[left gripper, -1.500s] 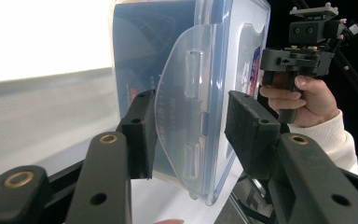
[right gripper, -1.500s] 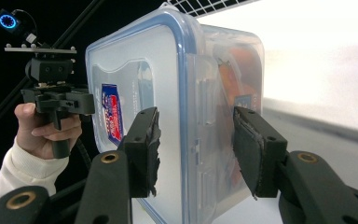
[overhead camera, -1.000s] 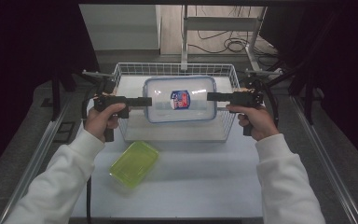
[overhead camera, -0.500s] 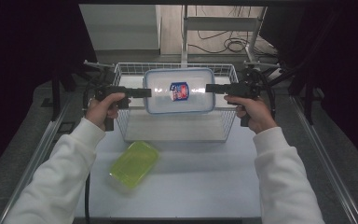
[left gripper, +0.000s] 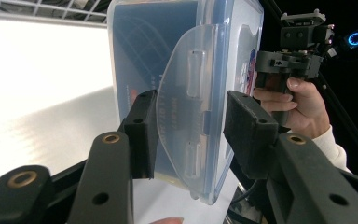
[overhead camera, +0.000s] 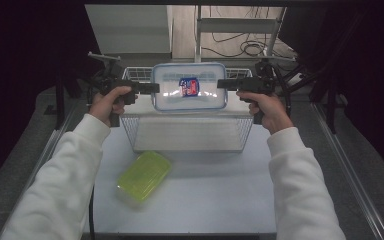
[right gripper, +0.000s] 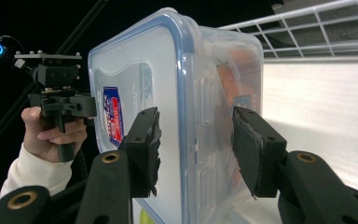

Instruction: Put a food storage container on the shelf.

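A clear plastic container (overhead camera: 189, 93) with a blue-rimmed lid and a red-and-blue label hangs in the air over the far half of a white wire basket (overhead camera: 245, 132). My left gripper (overhead camera: 152, 88) is shut on its left end and my right gripper (overhead camera: 222, 83) on its right end. In the left gripper view my jaws (left gripper: 191, 121) clamp the container (left gripper: 168, 60) at its side latch flap. My right gripper's jaws (right gripper: 196, 140) pinch the opposite end of the container (right gripper: 144, 70) across lid and base.
A translucent yellow-green box (overhead camera: 144, 175) lies on the white table (overhead camera: 205, 200) in front of the basket, toward the left. Metal rails run along both table sides. Dark stands and cables sit behind the basket.
Both grippers have carried the container upward and away from the person, from low inside the basket to above its far rim. The grip on both ends is the same.
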